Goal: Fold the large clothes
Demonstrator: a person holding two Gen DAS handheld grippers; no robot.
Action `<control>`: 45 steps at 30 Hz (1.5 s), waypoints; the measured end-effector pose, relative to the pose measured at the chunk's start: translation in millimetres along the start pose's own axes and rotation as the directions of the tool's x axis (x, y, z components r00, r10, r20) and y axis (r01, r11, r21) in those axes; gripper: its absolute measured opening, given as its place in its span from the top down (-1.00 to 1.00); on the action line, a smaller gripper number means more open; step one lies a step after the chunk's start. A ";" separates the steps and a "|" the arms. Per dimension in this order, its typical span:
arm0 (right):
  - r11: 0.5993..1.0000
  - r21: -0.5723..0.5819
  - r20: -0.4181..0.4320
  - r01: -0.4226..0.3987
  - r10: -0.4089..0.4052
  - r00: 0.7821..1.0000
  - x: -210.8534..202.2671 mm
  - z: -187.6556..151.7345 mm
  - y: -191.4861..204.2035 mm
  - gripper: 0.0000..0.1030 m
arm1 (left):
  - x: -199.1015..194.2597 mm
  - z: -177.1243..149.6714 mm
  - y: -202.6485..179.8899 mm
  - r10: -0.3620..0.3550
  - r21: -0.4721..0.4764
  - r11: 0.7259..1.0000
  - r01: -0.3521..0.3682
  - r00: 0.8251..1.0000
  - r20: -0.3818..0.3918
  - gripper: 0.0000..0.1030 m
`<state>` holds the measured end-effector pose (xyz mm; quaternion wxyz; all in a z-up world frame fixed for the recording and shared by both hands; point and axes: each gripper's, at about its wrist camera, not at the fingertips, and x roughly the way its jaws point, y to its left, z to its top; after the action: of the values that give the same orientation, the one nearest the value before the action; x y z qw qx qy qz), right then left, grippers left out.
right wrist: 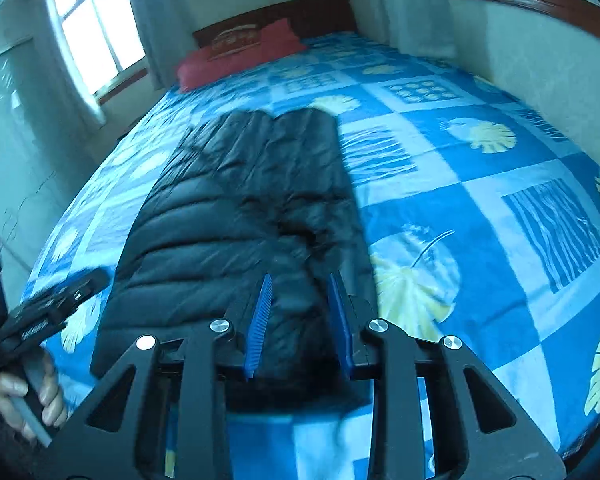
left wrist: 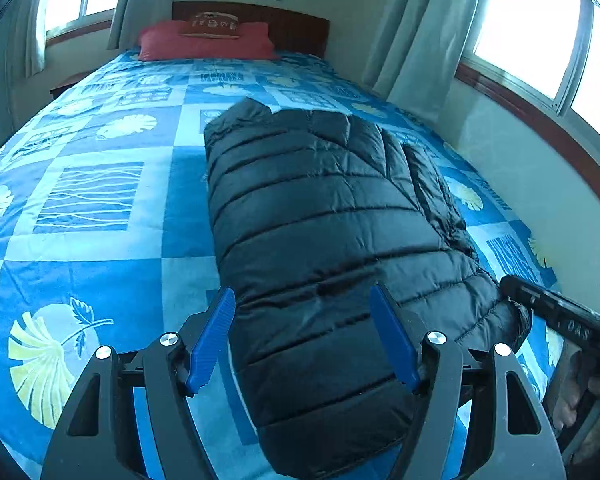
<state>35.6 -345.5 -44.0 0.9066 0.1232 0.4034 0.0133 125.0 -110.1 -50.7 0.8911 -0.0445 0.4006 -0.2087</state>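
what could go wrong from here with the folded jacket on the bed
1. The black puffer jacket is thick and springy; the sleeve folded along its right side may puff back open, as neither tool seems to pin it.
2. The left tool stands wide over the near end, apparently gripping nothing; closing may catch only the slick top layer.
3. The right tool has narrow jaws, and the view is blurred; dragging could slide the jacket across the blue bedspread.

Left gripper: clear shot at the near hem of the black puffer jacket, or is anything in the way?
Probably yes. The left gripper is open, its jaws straddling the near end of the black puffer jacket with nothing between pads and fabric. The right gripper sits off to the jacket's other side, not crossing that path.
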 end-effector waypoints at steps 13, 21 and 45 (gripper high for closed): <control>0.999 0.044 -0.115 0.012 -0.007 0.993 45.4 -15.7 -14.1 0.30 | 31.5 -14.4 -13.9 0.102 0.081 0.992 -0.096 0.992 -0.073 -0.33; 1.000 0.014 0.018 0.025 -0.026 1.000 4.2 47.8 -8.3 0.10 | -1.9 38.9 7.0 0.076 0.018 0.997 -0.077 0.997 0.029 -0.33; 1.000 -0.005 -0.072 0.007 -0.008 0.997 158.2 99.3 -23.5 0.09 | 118.6 74.5 9.1 0.129 -0.048 0.990 -0.135 0.985 -0.115 -0.46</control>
<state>213.5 -369.8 -100.7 0.8918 0.1188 0.4364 0.0154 252.8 -156.7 -85.1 0.8775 -0.0311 0.4576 -0.1401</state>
